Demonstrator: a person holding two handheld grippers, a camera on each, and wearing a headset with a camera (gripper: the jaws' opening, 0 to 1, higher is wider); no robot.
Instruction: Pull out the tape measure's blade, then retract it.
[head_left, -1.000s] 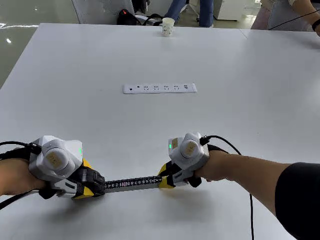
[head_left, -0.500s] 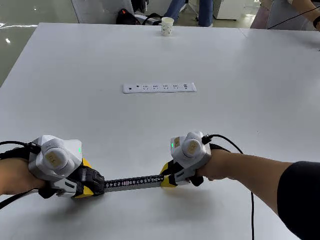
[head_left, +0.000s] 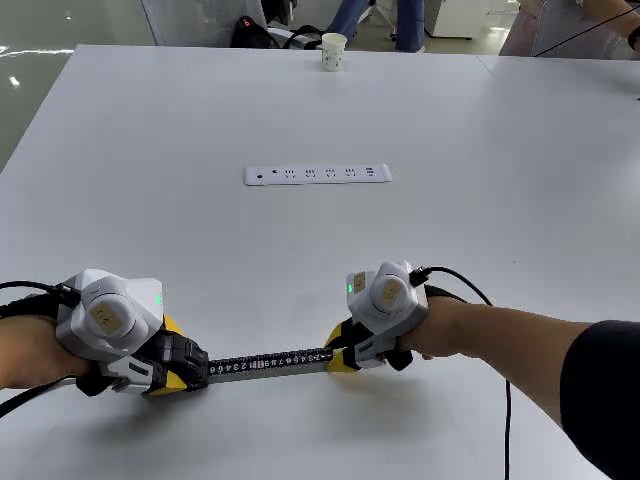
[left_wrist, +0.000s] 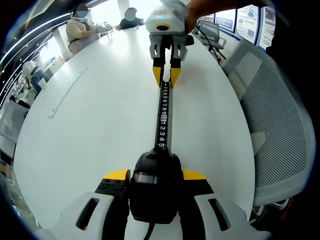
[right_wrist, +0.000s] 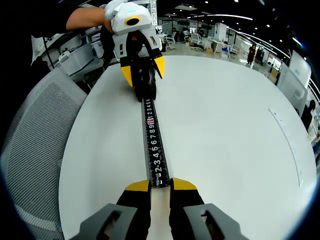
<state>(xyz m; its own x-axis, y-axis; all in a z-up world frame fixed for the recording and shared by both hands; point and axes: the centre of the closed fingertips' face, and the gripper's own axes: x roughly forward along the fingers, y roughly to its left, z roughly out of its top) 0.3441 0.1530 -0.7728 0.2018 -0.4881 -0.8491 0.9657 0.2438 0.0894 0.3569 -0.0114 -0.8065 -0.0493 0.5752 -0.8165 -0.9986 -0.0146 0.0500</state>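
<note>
At a white table (head_left: 300, 250), a person stretches a tape measure (left_wrist: 152, 187) between two hand-held tools. The left gripper (head_left: 178, 368) has its jaws closed around the black case, holding it low over the table's near edge. The right gripper (right_wrist: 160, 186) has its yellow tips pinched nearly together on the free end of the blade (right_wrist: 152, 142). The two grippers face each other, well apart. A short run of numbered blade spans straight between them, just above the tabletop. From the right gripper view, the blade's end sits squarely between the tips, though the hook itself is too hidden to make out. The first half of the job looks under way, not finished: the blade is out, but only a modest length shows, so more pulling may be intended. The second half is all to come, with the blade to be fed back into the case, likely by bringing the right gripper toward the left under control. A power strip (head_left: 317, 175) and a paper cup (head_left: 334, 52) lie farther up the table, well clear of the work.
</note>
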